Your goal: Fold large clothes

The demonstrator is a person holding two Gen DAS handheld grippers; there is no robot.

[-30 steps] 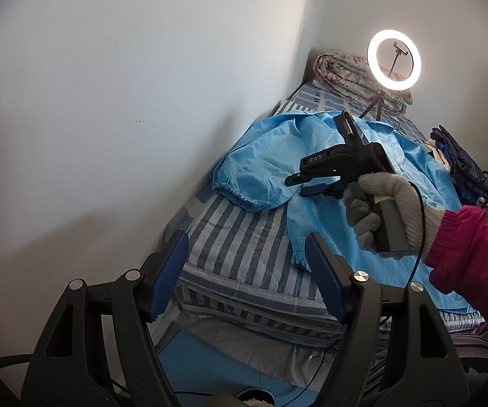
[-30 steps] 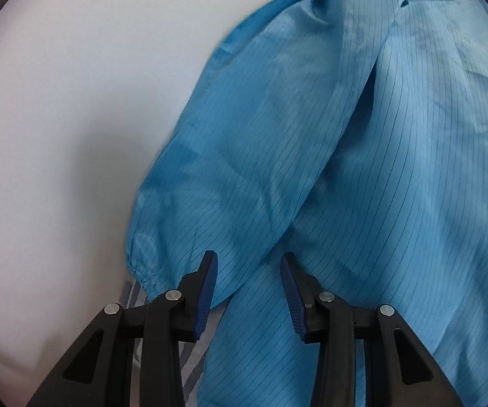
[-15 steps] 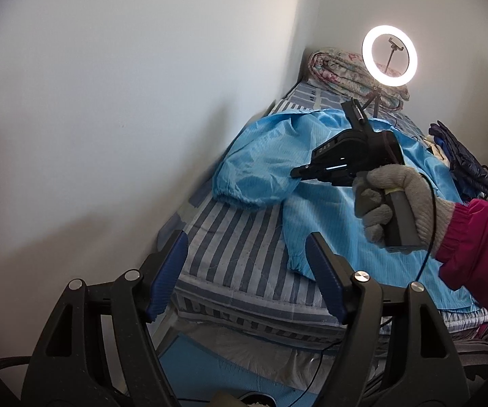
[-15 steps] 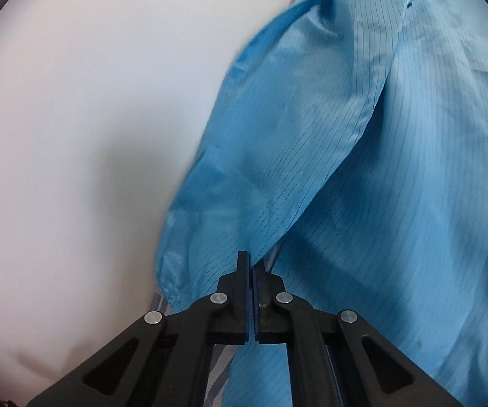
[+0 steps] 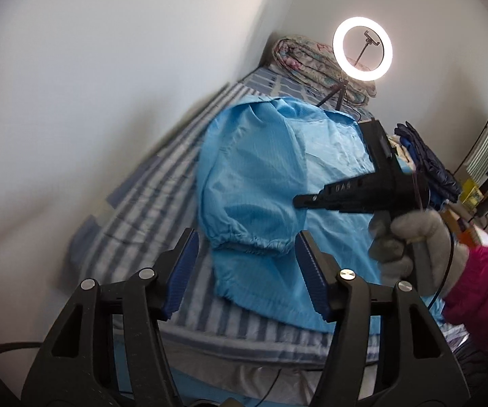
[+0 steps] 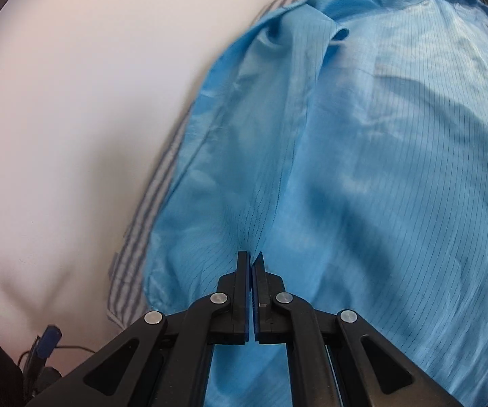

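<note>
A large light-blue pinstriped coat (image 5: pixel 288 176) lies spread on a blue-and-white striped bed (image 5: pixel 135 217). My right gripper (image 6: pixel 251 260) is shut on the coat's sleeve (image 6: pixel 244 183) and holds it lifted over the coat's body; it also shows in the left wrist view (image 5: pixel 298 200), held by a gloved hand. The sleeve's elastic cuff (image 5: pixel 250 242) hangs down. My left gripper (image 5: pixel 245 264) is open and empty, above the bed's near end, with the cuff just beyond its fingers.
A white wall (image 5: pixel 91 84) runs along the bed's left side. A lit ring light on a tripod (image 5: pixel 362 51) and a rolled floral quilt (image 5: pixel 312 57) stand at the far end. Dark blue clothes (image 5: pixel 427 169) lie at the right.
My right gripper has shut on the sleeve and lifted it off the bed toward the coat's middle. My left gripper has moved nearer the cuff, still open.
</note>
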